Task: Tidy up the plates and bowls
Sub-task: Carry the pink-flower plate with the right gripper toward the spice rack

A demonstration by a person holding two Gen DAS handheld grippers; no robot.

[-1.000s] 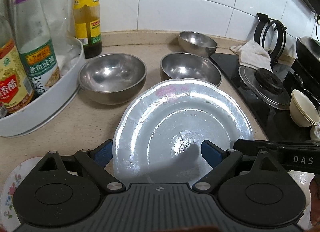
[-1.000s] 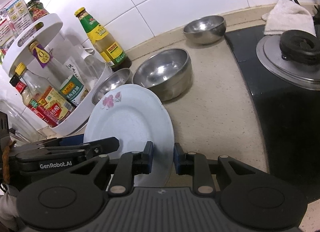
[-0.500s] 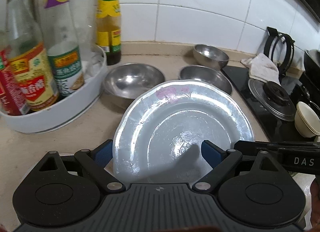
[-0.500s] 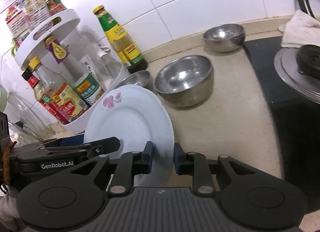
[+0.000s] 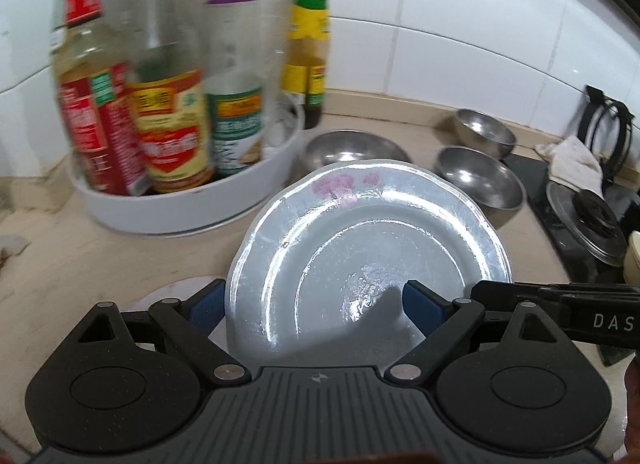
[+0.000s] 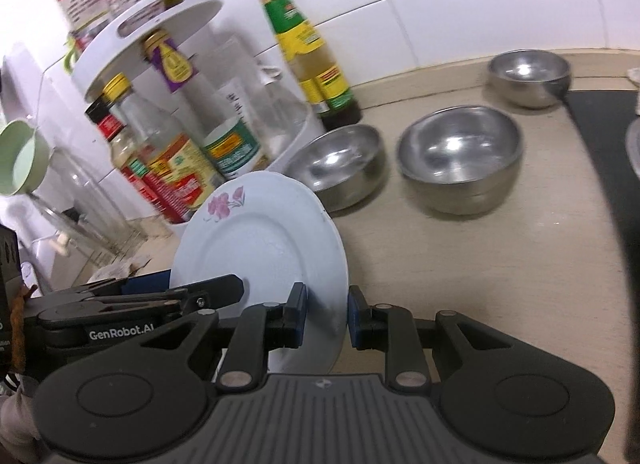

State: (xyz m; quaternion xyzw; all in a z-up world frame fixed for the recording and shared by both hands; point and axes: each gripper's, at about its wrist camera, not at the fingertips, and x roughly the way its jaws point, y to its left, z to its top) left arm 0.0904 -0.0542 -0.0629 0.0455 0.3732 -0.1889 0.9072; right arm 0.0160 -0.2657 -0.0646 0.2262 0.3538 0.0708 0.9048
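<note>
White wall tiles back a beige stone worktop (image 5: pixel 120 252) in the left wrist view, where a round white condiment tray (image 5: pixel 192 200) full of sauce bottles stands at the left. The left tongs (image 5: pixel 312 304) are spread wide, their blue pads on either side of a white round plate with a pink flower print (image 5: pixel 360 240) held tilted above the worktop; whether the pads actually press its rim I cannot tell. Below them a second flowered plate (image 5: pixel 176 292) lies flat, mostly hidden. Three round stainless steel bowls sit behind: one nearest the tray (image 5: pixel 352 146), one to its right (image 5: pixel 480 178), and a smaller one by the wall (image 5: pixel 484 134). From the right wrist view, the right tongs (image 6: pixel 324 320) are clamped on the lower right edge of the same plate (image 6: pixel 260 240), which stands nearly upright between the pads. The left tongs' arm (image 6: pixel 160 300) reaches in at the plate's lower left. A tall bottle with a yellow-and-green label (image 6: pixel 308 60) stands beside the tray (image 6: pixel 296 140), with the steel bowls (image 6: pixel 340 164) (image 6: pixel 460 160) (image 6: pixel 528 76) well apart from the plate.
</note>
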